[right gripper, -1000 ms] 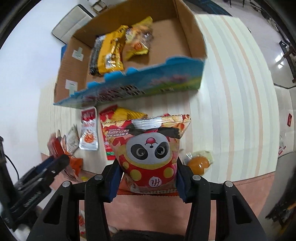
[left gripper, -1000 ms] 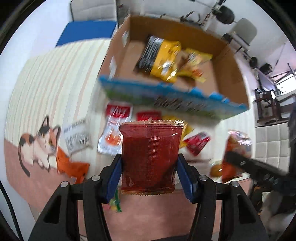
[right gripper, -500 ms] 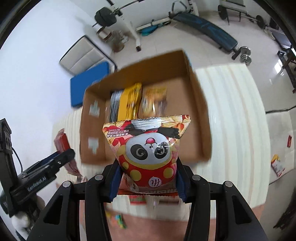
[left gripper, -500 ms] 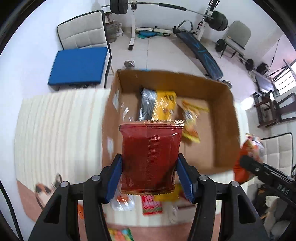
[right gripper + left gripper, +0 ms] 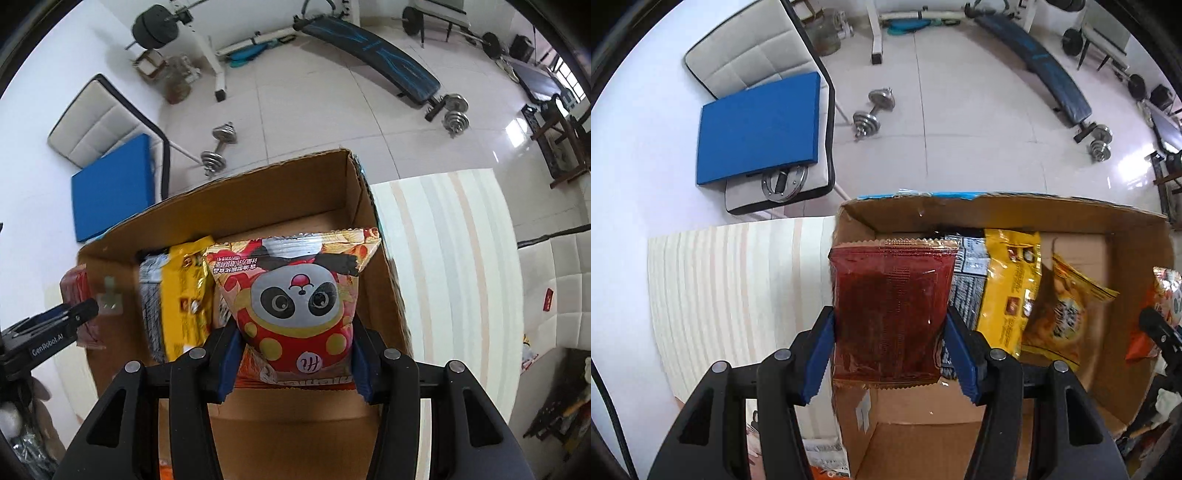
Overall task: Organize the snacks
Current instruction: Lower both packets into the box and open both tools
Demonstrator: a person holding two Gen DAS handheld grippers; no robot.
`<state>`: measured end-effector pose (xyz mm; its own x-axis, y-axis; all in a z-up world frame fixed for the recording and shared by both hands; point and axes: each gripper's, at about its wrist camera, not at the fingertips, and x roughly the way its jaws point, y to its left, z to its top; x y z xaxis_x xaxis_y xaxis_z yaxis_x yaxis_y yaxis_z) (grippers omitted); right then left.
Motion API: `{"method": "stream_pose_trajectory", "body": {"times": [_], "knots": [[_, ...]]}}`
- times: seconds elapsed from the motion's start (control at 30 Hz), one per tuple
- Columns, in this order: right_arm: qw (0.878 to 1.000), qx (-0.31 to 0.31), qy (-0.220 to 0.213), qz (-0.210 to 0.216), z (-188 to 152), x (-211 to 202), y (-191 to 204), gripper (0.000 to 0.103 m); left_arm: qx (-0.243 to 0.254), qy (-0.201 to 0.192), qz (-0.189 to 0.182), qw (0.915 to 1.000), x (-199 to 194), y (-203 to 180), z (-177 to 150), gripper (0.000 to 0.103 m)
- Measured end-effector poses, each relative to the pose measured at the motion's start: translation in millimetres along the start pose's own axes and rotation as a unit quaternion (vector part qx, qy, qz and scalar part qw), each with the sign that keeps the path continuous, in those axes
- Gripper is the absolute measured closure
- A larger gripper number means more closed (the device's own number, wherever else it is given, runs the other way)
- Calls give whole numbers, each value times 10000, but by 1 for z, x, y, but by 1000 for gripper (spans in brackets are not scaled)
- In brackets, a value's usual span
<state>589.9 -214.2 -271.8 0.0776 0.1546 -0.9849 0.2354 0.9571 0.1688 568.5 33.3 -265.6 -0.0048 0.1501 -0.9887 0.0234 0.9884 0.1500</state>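
Note:
My left gripper is shut on a dark red snack pouch, which hangs over the left end of an open cardboard box. My right gripper is shut on a red panda snack bag, held above the right half of the same cardboard box. Inside lie a yellow bag, a silver-and-black packet and an orange-yellow bag. Each gripper shows at the edge of the other's view: the left gripper with its red pouch, the right gripper with the panda bag.
The box stands on a striped cloth over the table. Beyond the table's far edge are a white chair with a blue cushion, dumbbells and a weight bench on the tiled floor. More packets lie near the box's front.
Both grippers have travelled forward from above the loose snacks on the cloth to above the inside of the box, each still holding its bag. The cat print and scattered packets have dropped out of view.

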Motion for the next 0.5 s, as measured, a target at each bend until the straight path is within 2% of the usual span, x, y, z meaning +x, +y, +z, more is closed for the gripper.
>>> {"method": "stream_pose_trajectory", "body": {"times": [0.03,0.1,0.13,0.2,0.27,0.5], "knots": [[10000,-19,60,-58,3,5,1,48,2,80,-32,10000,5,-1,3,47],[9998,-63,120,-177,6,11,2,29,-31,262,-143,9996,13,-2,6,44],[9997,-119,155,-153,7,13,3,12,-47,260,-163,9995,15,-2,7,42],[9996,-179,168,-155,6,14,5,11,-73,198,-234,9995,14,-4,6,23],[9993,-299,134,-166,5,12,8,10,-90,122,-395,9991,10,-7,3,16],[9991,-405,139,-35,-10,5,14,10,-119,17,-765,9970,-4,-14,-11,16]]}}
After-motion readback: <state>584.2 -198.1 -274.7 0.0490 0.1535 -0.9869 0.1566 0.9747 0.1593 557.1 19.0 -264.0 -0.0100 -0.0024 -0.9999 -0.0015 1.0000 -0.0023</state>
